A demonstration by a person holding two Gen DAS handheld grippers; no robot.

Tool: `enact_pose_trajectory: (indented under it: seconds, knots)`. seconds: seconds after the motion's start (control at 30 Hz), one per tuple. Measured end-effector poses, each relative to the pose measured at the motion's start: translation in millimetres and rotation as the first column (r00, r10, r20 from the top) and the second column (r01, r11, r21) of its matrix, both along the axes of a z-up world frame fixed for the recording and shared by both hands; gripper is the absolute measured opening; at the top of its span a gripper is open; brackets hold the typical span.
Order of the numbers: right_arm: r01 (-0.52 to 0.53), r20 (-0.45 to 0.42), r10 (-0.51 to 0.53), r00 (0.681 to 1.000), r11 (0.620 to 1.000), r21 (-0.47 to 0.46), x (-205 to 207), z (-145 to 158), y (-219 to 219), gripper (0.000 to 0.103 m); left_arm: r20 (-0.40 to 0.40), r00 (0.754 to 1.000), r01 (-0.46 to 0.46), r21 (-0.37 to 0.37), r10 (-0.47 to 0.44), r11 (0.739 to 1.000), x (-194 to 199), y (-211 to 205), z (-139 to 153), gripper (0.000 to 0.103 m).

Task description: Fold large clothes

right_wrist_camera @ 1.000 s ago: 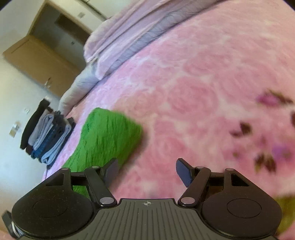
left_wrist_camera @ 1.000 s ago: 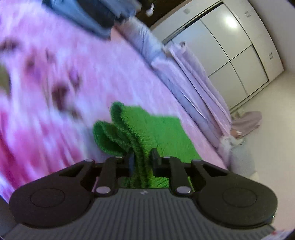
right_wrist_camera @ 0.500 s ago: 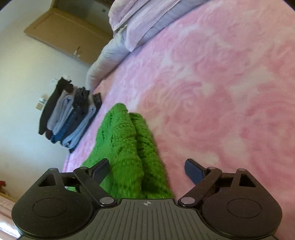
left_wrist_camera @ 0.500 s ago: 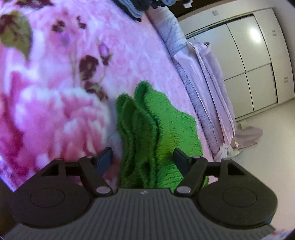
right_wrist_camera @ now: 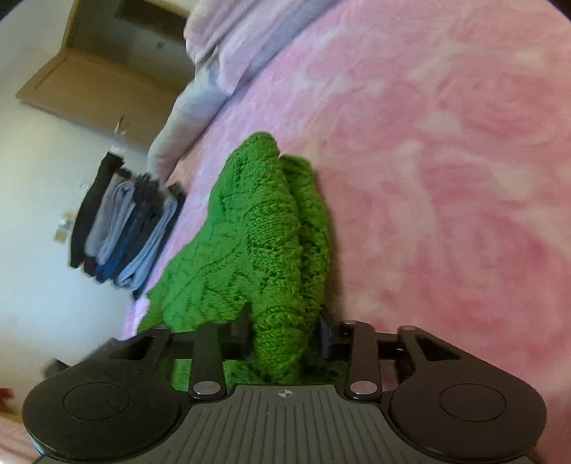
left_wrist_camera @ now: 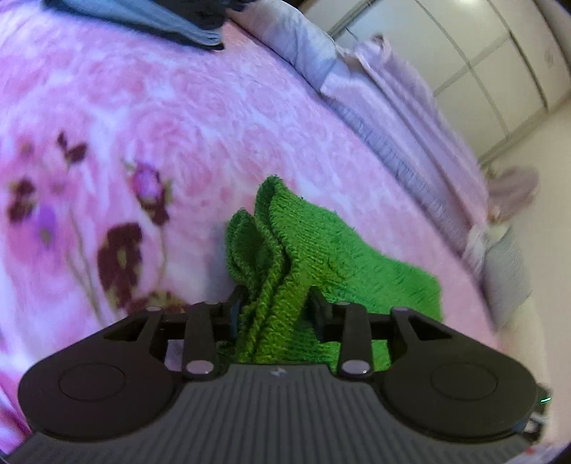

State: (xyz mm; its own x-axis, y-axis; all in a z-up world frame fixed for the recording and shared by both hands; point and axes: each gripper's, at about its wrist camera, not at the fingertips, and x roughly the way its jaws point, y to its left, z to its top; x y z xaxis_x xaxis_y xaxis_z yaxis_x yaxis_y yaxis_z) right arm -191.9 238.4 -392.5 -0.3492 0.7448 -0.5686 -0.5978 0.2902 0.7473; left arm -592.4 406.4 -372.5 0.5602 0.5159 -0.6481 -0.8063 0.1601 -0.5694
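Note:
A folded green knit sweater (left_wrist_camera: 321,242) lies on the pink floral blanket (left_wrist_camera: 178,107) of a bed. In the left wrist view my left gripper (left_wrist_camera: 276,310) has its jaws closing on the sweater's stacked folds at the near edge, and the knit fills the gap between both pads. From the right wrist view the same sweater (right_wrist_camera: 257,214) bulges up between the jaws of my right gripper (right_wrist_camera: 285,330), which are also closing, with the thick fold touching both pads. The sweater's near edge is hidden under each gripper body.
A stack of folded dark and blue clothes (right_wrist_camera: 121,228) sits at the bed's far edge, also seen as the clothes stack (left_wrist_camera: 160,18). A bunched lilac duvet (left_wrist_camera: 410,117) lies along the bed's side. White wardrobe doors (left_wrist_camera: 499,53) and a wooden cabinet (right_wrist_camera: 89,89) stand beyond.
Both grippers opened wide, moved in over the sweater's edge, and now have narrowed onto its folds. The right gripper, earlier beside the sweater, now straddles it.

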Motion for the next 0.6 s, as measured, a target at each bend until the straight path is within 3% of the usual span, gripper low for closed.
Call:
enact_pose_trajectory:
  seconds: [0.03, 0.13, 0.23, 0.3, 0.37, 0.43, 0.5, 0.6]
  knots:
    - [0.017, 0.042, -0.017, 0.999, 1.0, -0.003, 0.0, 4.4, -2.5, 0.051, -0.037, 0.999, 0.008, 0.016, -0.007, 1.0, 4.2, -3.3, 6.2, 0.035]
    - [0.086, 0.211, -0.091, 0.973, 0.996, 0.036, -1.2, 35.1, -12.8, 0.052, -0.157, 0.987, -0.022, 0.118, 0.04, 0.993, 9.6, -21.5, 27.0, 0.033]
    - [0.033, 0.528, -0.108, 0.842, 0.988, 0.15, -34.2, 75.3, -27.0, 0.052, -0.265, 0.962, 0.0, 0.237, 0.064, 0.972, 20.7, -51.7, 47.0, 0.032]
    - [-0.071, 0.651, -0.067, 0.756, 0.981, 0.183, -67.3, 87.8, -36.2, 0.051, -0.332, 0.943, 0.093, 0.277, 0.005, 0.956, 37.9, -74.3, 53.8, 0.032]
    - [-0.164, 0.718, 0.002, 0.696, 0.974, 0.156, -97.4, 85.0, -41.7, 0.048, -0.399, 0.915, 0.183, 0.276, -0.061, 0.944, 56.6, -90.8, 50.5, 0.029]
    - [-0.197, 0.757, 0.075, 0.648, 0.978, 0.071, -118.4, 67.2, -37.2, 0.041, -0.453, 0.887, 0.222, 0.251, -0.088, 0.942, 70.6, -94.7, 40.3, 0.029]
    - [-0.19, 0.759, 0.135, 0.637, 0.982, -0.016, -125.7, 42.2, -25.9, 0.042, -0.485, 0.869, 0.237, 0.235, -0.097, 0.943, 75.7, -94.9, 29.9, 0.029]
    - [-0.191, 0.773, 0.136, 0.62, 0.981, -0.019, -125.7, 33.2, -19.1, 0.043, -0.5, 0.862, 0.231, 0.239, -0.085, 0.943, 76.8, -99.5, 30.3, 0.029]
